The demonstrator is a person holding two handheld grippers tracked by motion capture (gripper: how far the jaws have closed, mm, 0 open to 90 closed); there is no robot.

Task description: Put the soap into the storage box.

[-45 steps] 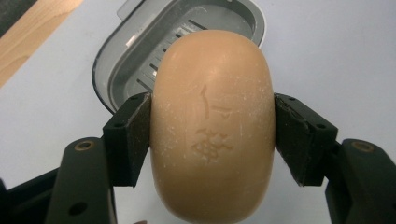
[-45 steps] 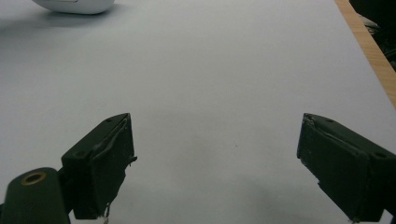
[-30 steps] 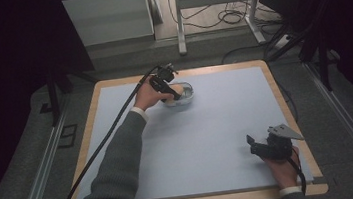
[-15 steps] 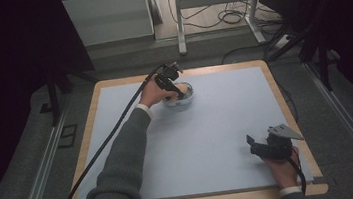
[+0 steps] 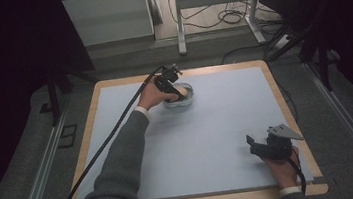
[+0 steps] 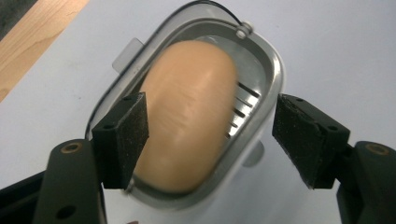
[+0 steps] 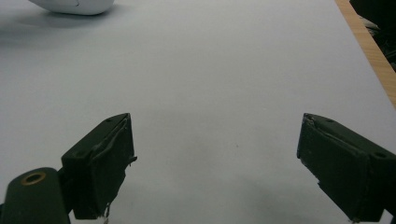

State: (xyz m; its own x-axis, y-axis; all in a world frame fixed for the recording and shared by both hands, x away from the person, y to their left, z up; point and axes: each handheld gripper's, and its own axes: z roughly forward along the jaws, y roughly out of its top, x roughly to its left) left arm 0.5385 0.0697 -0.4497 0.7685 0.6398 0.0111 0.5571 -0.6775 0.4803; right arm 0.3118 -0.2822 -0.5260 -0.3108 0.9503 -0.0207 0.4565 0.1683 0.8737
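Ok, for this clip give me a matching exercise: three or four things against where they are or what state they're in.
1. left tool
2. right tool
3. tan oval piece
4. clear dish

a. lies in the dish
b. open above the dish, jaws just opened
c. far side of the table
d. open over bare mat, near edge

Pairs: 1-b, 2-d, 3-a, 4-c

The person's left arm (image 5: 120,156), in a grey sleeve, stretches forward from the bottom edge toward the far middle of the table, and the left hand (image 5: 153,95) holds the left gripper (image 6: 210,135) pointing downward. Its jaws have just been opening and now stand apart. The right hand (image 5: 283,165) rests near the front right corner, holding the right gripper (image 7: 215,163) roughly level, it seems, with jaws wide apart.
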